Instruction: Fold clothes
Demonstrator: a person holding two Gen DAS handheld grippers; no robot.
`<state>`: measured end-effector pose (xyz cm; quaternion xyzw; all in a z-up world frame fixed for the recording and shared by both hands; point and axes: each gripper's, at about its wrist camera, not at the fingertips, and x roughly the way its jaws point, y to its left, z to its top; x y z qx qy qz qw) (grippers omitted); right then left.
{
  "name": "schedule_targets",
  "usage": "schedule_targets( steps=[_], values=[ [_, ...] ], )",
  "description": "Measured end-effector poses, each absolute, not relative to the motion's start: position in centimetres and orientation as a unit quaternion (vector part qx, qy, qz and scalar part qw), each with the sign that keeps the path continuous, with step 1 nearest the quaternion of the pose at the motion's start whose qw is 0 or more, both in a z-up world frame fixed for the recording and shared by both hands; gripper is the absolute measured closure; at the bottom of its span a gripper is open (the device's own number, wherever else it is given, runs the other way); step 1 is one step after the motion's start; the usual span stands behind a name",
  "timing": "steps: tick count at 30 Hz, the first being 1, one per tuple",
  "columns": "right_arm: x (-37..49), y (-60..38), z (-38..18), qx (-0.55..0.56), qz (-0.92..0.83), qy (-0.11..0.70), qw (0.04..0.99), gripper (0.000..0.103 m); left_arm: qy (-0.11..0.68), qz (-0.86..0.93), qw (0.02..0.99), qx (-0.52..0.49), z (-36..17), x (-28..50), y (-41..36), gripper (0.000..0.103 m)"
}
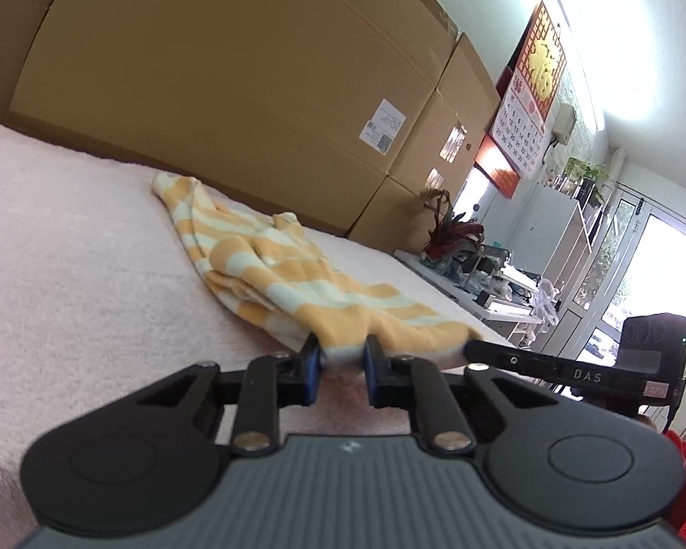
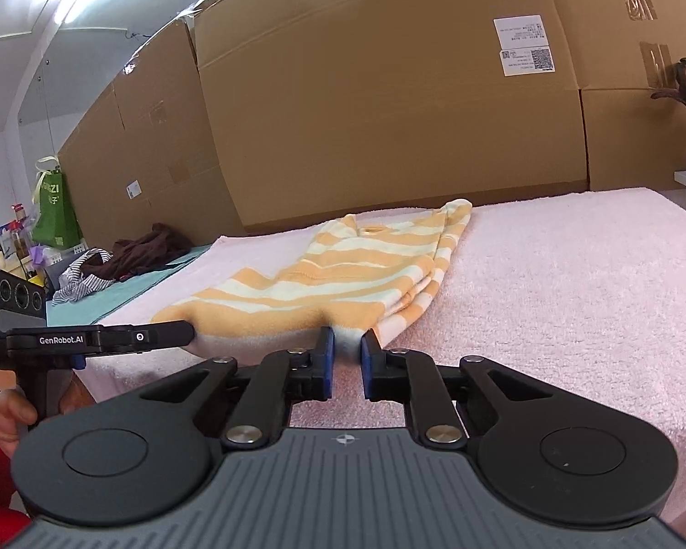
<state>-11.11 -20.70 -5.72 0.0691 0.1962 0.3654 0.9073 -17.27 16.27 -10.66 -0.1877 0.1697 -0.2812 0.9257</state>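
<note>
Both hand-held grippers sit at the near hem of a yellow-and-white striped garment (image 1: 297, 283) that lies on the pink towel-covered table (image 1: 68, 238). In the left wrist view, the left hand-held gripper (image 1: 341, 354) has its blue-padded fingers (image 1: 313, 359) narrowed onto a bunched bit of the pale hem, cloth filling the gap between them, so it is pinching the garment. In the right wrist view, the right hand-held gripper (image 2: 346, 343) is likewise drawn in on a fold of the same hem, the fabric pressed between its blue pads (image 2: 327, 350). Each view shows the other tool reaching the hem from the side, just beside the pinched spot, and a person's hand (image 2: 7, 416) wraps the handle of the left one. The garment stretches away from the hem in loose folds toward the large cardboard boxes (image 2: 388, 114) standing along the far edge of the table. Farther left, a dark garment (image 2: 146, 247) and a striped piece of clothing (image 2: 84, 274) lie heaped on a teal cloth (image 2: 114, 297).
</note>
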Motion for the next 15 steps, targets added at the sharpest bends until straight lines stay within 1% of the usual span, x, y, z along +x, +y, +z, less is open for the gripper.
schedule_targets(
  steps=[5,12,15],
  values=[
    [-11.2,-21.2,-5.7,0.078,0.372,0.21,0.901,0.09,0.177,-0.287,0.918,-0.209,-10.7,-18.0,16.4,0.093],
    [-11.8,-22.5,-3.8,0.084,0.398,0.208,0.889,0.09,0.158,-0.3,0.915,-0.219,-8.7,-19.5,16.5,0.093],
    [-11.0,-22.5,-2.9,0.104,0.393,0.201,0.891,0.09,0.15,-0.298,0.915,-0.228,-7.6,-18.5,16.6,0.093]
  ],
)
